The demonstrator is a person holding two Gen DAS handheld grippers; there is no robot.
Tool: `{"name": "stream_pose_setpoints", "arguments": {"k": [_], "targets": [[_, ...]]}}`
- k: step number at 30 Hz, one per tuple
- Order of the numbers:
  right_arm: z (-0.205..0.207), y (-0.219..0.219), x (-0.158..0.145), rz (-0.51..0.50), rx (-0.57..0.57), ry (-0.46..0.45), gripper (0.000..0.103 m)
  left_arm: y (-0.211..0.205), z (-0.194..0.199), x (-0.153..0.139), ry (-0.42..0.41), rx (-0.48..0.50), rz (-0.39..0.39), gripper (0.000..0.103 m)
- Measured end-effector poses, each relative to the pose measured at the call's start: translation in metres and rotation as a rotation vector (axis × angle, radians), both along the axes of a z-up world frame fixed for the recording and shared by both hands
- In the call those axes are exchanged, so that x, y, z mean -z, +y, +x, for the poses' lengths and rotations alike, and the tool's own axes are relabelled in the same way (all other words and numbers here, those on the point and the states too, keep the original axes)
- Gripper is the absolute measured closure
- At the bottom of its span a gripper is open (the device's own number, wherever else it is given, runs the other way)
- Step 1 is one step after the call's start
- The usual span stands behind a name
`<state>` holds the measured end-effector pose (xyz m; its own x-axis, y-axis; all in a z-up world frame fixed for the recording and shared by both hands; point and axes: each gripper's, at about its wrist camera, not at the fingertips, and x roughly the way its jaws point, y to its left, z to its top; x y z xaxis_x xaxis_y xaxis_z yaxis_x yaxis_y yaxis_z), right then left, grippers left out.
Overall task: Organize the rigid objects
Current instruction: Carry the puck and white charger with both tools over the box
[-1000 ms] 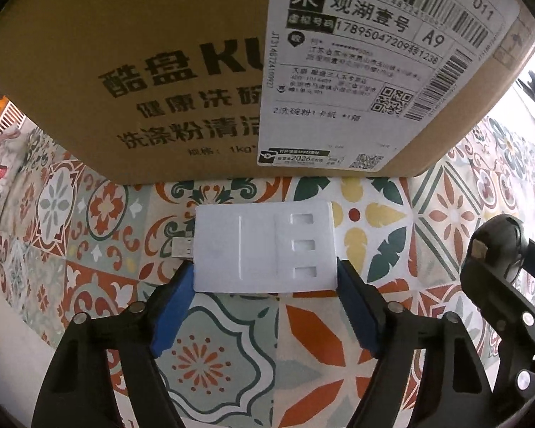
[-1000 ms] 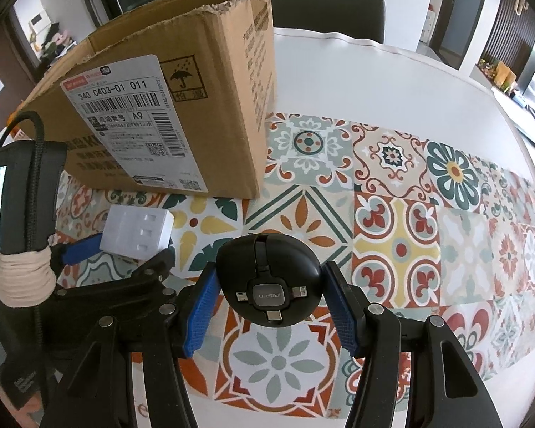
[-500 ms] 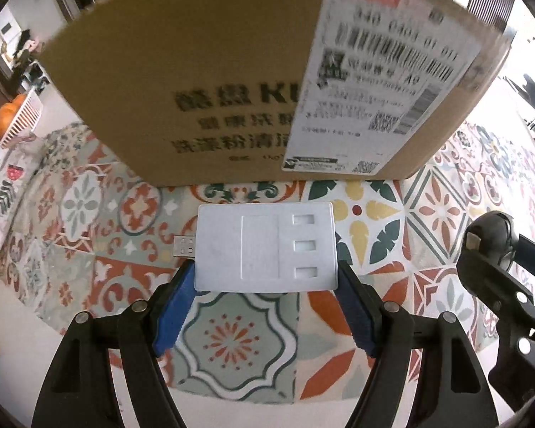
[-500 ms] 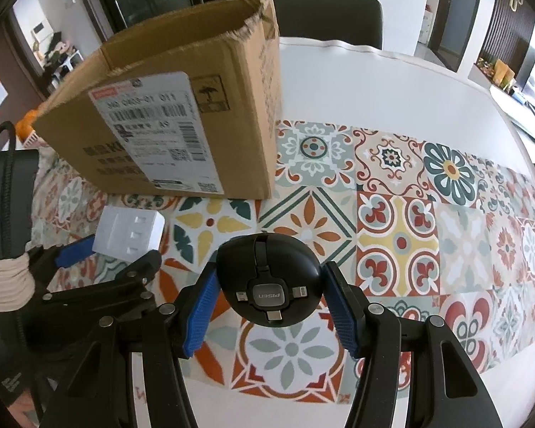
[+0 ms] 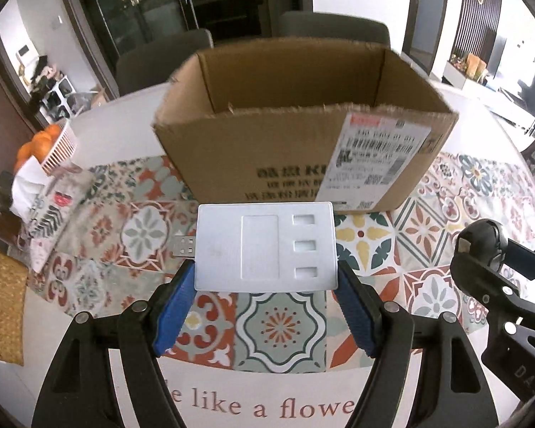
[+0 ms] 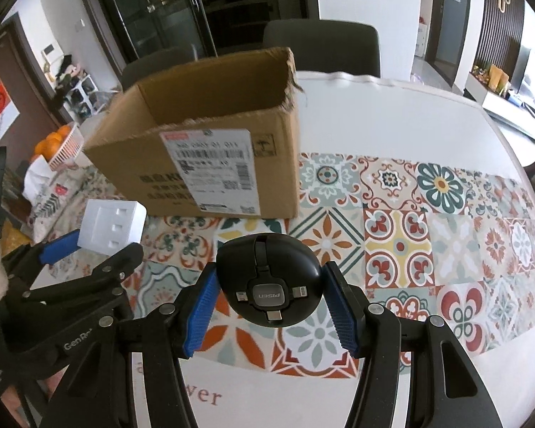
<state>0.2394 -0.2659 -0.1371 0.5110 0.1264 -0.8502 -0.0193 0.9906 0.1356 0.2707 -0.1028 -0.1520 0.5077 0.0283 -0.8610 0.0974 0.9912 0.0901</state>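
My left gripper (image 5: 265, 281) is shut on a flat white USB hub (image 5: 266, 246), its metal plug sticking out to the left; the same white USB hub (image 6: 112, 227) shows at the left of the right wrist view. My right gripper (image 6: 269, 297) is shut on a round black cable adapter (image 6: 269, 280) marked PISEN. Both are held above the patterned tablecloth (image 6: 446, 242). An open brown cardboard box (image 5: 303, 125) with a shipping label stands just beyond both grippers, its inside visible from above and apparently bare.
A pink basket of oranges (image 5: 50, 146) and a patterned cloth bag (image 5: 50, 210) sit at the left table edge. Dark chairs (image 6: 321, 46) stand behind the table. The white table top (image 6: 392, 121) stretches to the right of the box.
Both grippers have risen with their objects. The box, which filled the top of the left view, now sits lower and shows its open inside.
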Motion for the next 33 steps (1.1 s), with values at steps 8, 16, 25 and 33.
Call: {"name": "stream_pose_setpoints", "arguments": {"k": [8,16,25,33], "targets": [[-0.011,0.014,-0.033,0.008,-0.018,-0.069,0.045,0.012,-0.016,-0.038,-0.057,-0.002,-0.027,0.027],[-0.013,0.029,-0.064,0.018,-0.047,-0.142,0.045,0.027,-0.023,-0.076,-0.150,-0.010,-0.025,0.027],[-0.003,0.041,-0.097,0.009,-0.064,-0.217,0.045,0.036,-0.016,-0.109,-0.213,0.015,-0.053,0.027],[0.021,0.039,-0.124,0.009,-0.045,-0.263,0.045,0.035,0.004,-0.138,-0.279,0.056,-0.038,0.027]]}}
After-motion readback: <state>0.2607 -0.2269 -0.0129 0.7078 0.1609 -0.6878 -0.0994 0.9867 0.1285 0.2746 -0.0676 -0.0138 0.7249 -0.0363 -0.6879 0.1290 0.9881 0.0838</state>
